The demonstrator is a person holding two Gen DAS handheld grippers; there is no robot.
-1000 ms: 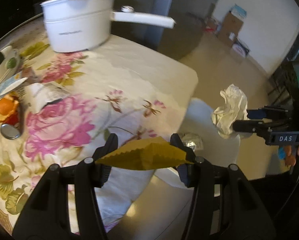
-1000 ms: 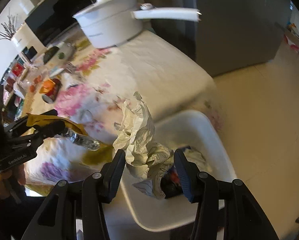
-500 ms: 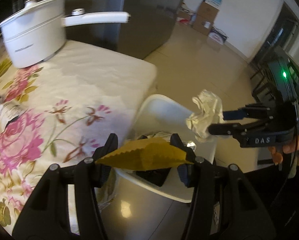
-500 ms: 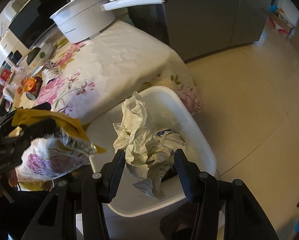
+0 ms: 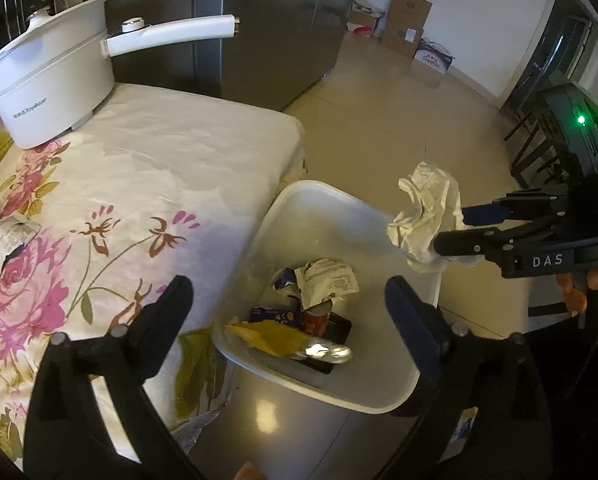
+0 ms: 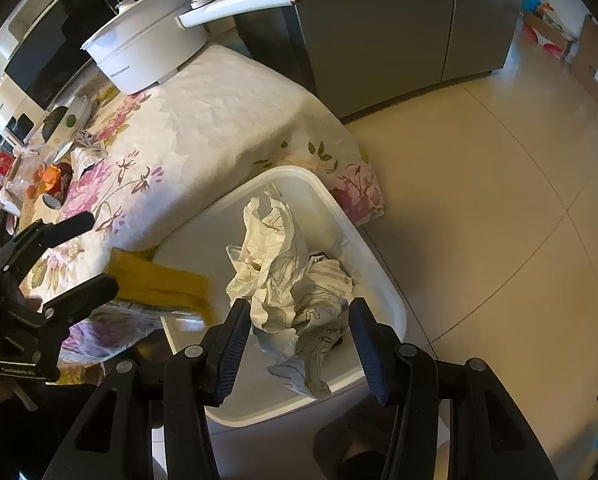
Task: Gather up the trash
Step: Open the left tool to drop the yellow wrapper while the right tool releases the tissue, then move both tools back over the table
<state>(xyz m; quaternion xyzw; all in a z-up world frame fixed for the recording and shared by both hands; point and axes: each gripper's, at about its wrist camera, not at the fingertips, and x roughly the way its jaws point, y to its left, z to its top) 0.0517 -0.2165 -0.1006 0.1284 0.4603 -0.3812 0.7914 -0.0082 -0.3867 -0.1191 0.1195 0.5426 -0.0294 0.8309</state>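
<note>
A white bin [image 5: 379, 210] stands on the floor beside the table and holds several pieces of trash. My left gripper [image 5: 287, 304] is open and empty above the bin's near side; the yellow wrapper [image 5: 271, 336] lies in the bin, and shows blurred in the right wrist view [image 6: 163, 284]. My right gripper [image 6: 295, 334] is shut on a crumpled white paper [image 6: 283, 264] and holds it over the bin [image 6: 379, 276]. The paper also shows in the left wrist view [image 5: 427, 212], above the bin's right rim, in the right gripper [image 5: 451, 226].
The table with a flowered cloth [image 5: 139, 184] is left of the bin, with a white long-handled pot [image 5: 55, 80] at its back and more litter at its left edge [image 6: 55, 184]. A steel fridge [image 6: 379, 24] and cardboard boxes [image 5: 407, 20] stand beyond.
My left gripper has opened and the yellow wrapper has dropped into the bin. Both grippers have moved from over the table's edge to over the bin. The right gripper still holds the paper.
</note>
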